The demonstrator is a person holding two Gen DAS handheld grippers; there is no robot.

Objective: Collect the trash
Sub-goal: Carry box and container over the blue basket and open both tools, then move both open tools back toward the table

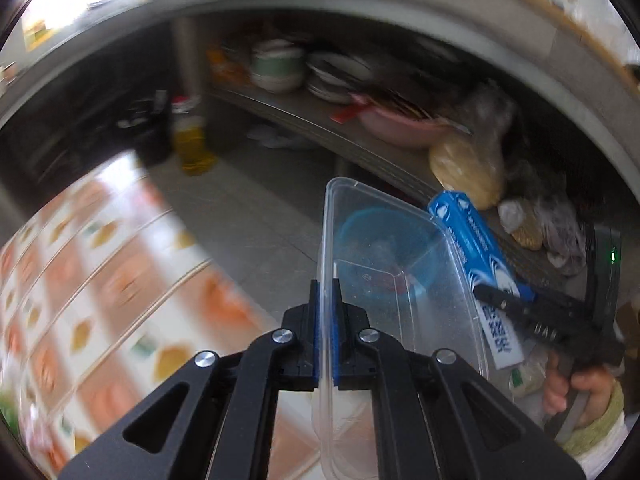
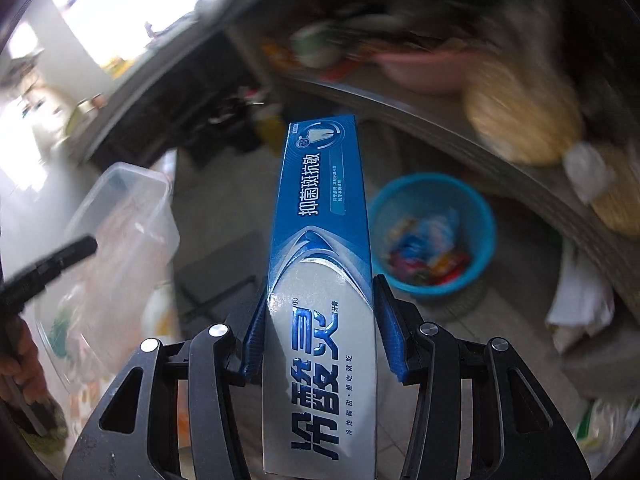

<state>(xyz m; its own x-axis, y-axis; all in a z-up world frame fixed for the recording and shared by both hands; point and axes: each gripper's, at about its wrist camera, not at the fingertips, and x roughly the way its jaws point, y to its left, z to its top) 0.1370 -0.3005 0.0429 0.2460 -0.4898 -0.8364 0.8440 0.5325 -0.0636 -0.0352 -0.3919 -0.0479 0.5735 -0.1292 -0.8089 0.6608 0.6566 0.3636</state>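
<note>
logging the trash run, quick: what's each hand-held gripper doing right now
Left hand-held gripper: shut on the clear plastic container.
Right hand-held gripper: shut on the blue toothpaste box.

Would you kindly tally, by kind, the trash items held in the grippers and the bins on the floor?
Clear plastic container, in the left gripper: 1
Toothpaste box, in the right gripper: 1
Blue bin: 1
Total: 3

The left gripper [image 1: 325, 292] points steeply downward, its blue-padded fingers [image 1: 317, 320] pinched nearly together. The right gripper [image 2: 320, 320] also tilts downward, its fingers [image 2: 390, 332] standing part-way apart; a hand [image 1: 576, 388] grips its handle behind the fingers.
</note>
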